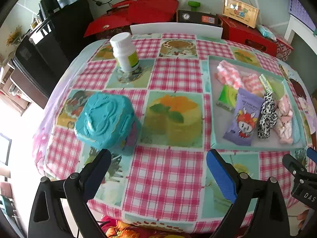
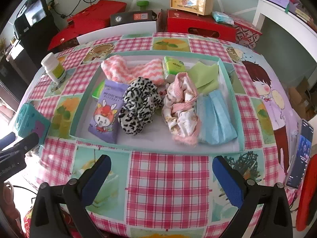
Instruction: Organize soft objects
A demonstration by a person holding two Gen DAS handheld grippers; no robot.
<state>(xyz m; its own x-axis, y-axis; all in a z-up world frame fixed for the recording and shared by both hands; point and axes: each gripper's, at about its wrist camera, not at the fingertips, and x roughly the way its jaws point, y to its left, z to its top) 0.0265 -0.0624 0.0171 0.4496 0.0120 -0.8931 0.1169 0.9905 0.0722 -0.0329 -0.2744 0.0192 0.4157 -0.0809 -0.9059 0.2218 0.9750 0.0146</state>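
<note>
Both grippers, left [image 1: 158, 176] & right [image 2: 161, 180], hung released, empty; we'd judged: approach tray [image 2: 154, 150] low, pinch leopard cloth [image 2: 138, 107] mid-fold.

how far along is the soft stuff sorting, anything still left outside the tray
Mostly done, it seems: the leopard-print cloth, pink wavy cloth, blue cloth and purple wipes pack all lie inside the teal tray. Nothing is in hand: the left hand-held gripper and right hand-held gripper are open and empty. Outside the tray are only the teal tin and white bottle, which look hard.
</note>
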